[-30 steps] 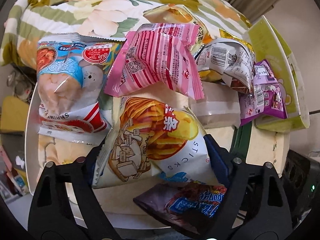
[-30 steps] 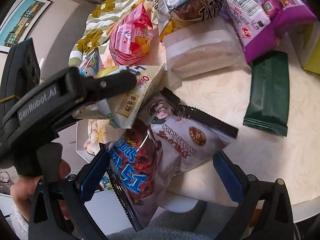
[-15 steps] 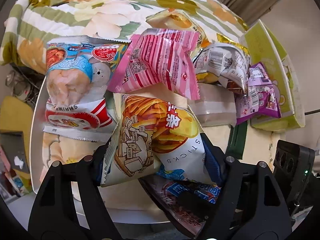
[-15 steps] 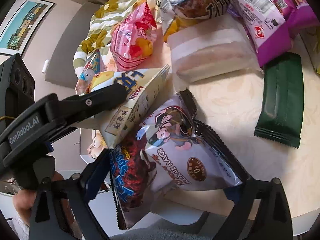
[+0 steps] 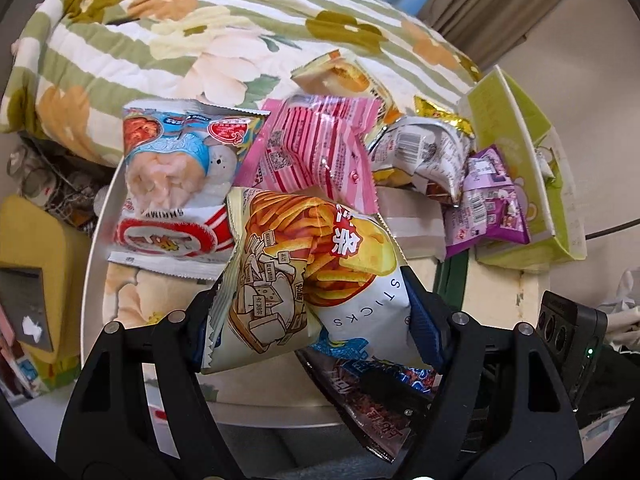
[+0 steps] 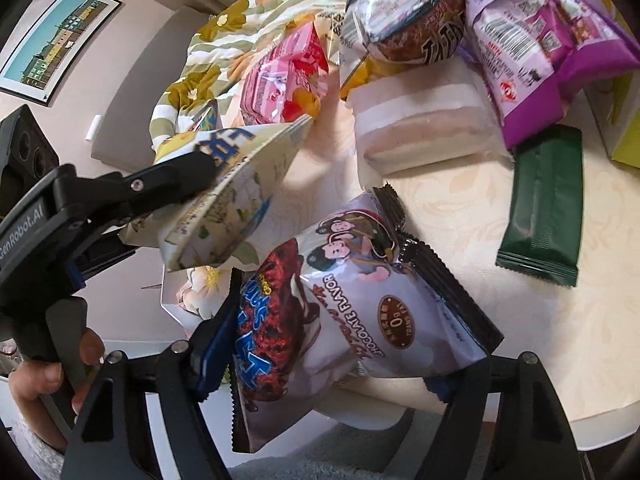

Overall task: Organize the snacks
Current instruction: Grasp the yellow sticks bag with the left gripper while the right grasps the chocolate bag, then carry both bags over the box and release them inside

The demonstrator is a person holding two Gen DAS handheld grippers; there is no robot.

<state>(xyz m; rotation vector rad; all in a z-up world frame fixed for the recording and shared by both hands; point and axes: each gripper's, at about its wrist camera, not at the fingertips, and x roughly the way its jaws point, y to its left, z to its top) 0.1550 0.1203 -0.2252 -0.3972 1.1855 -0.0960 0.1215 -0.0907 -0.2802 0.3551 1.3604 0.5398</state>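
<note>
Cream table (image 6: 520, 280) by floral quilt (image 5: 200, 32); L gripper (image 5: 316, 312) grips sticks bag (image 5: 304, 272), R gripper (image 6: 332, 364) closing on choc bag (image 6: 352, 312).

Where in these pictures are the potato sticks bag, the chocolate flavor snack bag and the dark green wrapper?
potato sticks bag (image 5: 320, 268), left wrist view, middle of its front.
chocolate flavor snack bag (image 6: 360, 308), right wrist view, centre of its printed face.
dark green wrapper (image 6: 544, 204), right wrist view, middle of the pack.

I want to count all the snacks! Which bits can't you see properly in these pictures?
- Left wrist view: the dark chocolate bag is mostly hidden under the sticks bag.
- Left wrist view: the green packet is a sliver behind the white pack.
- Right wrist view: the yellow-green box is cut off by the edge.
</note>
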